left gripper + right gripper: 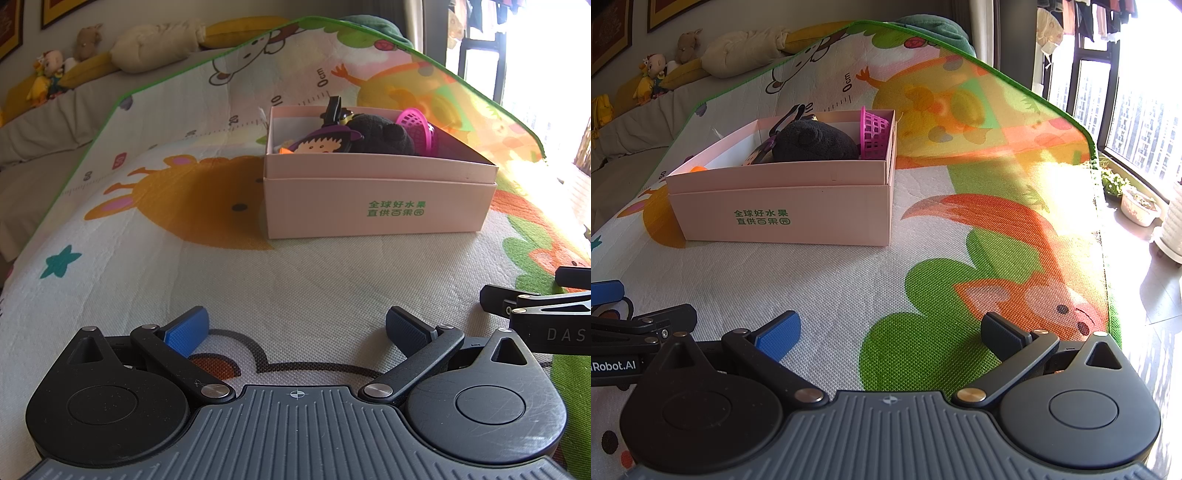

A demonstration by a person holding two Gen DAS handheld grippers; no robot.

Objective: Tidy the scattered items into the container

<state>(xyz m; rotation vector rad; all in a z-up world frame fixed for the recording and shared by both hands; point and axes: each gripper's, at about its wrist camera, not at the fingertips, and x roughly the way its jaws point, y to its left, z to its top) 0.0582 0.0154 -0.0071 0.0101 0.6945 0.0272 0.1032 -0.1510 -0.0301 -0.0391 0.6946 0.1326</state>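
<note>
Your left gripper (297, 332) sits low over the play mat (295, 280) with its fingers (188, 330) spread wide and nothing between them. Your right gripper (891, 334) is the same: fingers (781, 332) wide apart, empty, hovering over the green patch of the mat, with the left one just off to its side.

Between and just ahead of both pairs of fingers the mat is bare; I see no loose items left on it in either view. Judging by that, the gathering looks done or nearly so, so scan the mat edges before you call it finished.

Farther ahead of the fingers stands the pink box (376, 206), a little to the right of your left fingers and to the left of your right ones. Inside it lie a black plush toy (814, 142), a pink plastic basket (873, 134), a cartoon doll (317, 144) and a black clip (334, 109) sticking above the rim.

If you bring anything more, come in from above the open top and release low, since the toys already stand above the rim.
</note>
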